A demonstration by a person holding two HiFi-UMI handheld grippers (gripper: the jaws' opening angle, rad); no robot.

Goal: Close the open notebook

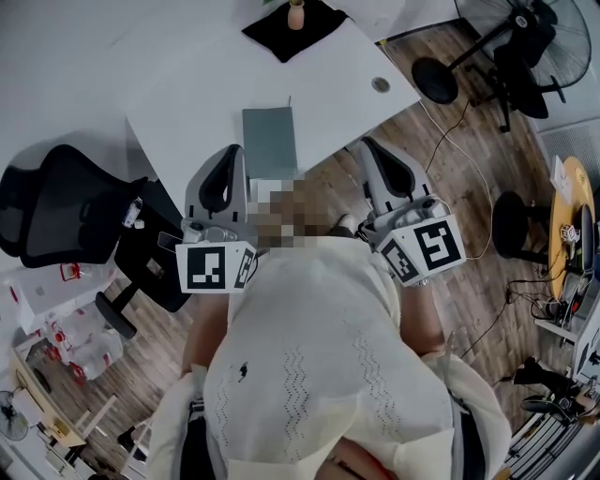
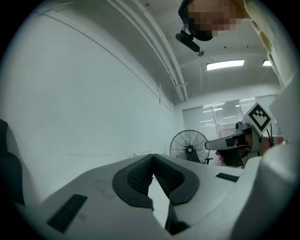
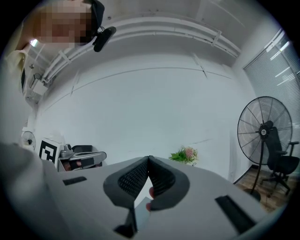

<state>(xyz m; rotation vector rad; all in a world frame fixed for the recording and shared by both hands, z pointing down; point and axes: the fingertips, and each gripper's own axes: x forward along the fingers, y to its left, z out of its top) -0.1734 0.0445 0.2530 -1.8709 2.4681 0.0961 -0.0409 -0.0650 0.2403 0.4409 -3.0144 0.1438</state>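
Both grippers were held level above the near edge of the table (image 1: 187, 75), neither touching it. The left gripper (image 2: 153, 155) had its jaws pressed together at the tips, with nothing between them. The right gripper (image 3: 149, 158) was the same, its ribbed pads meeting at the tip and holding nothing. In the head view the left gripper (image 1: 234, 152) and right gripper (image 1: 367, 145) pointed away from the person, well apart.

The notebook (image 1: 269, 141) lay flat on the table between the two grippers and just beyond their tips, near the table's near edge. Only its grey-green cover showed, so it looked closed. Neither gripper touched it.

At the far end of the table a small vase (image 1: 295, 14) stood on a black mat (image 1: 323, 23). A fan (image 1: 525, 37) stood on the floor at the far right, and a black chair (image 1: 56, 202) sat to the left of the table.
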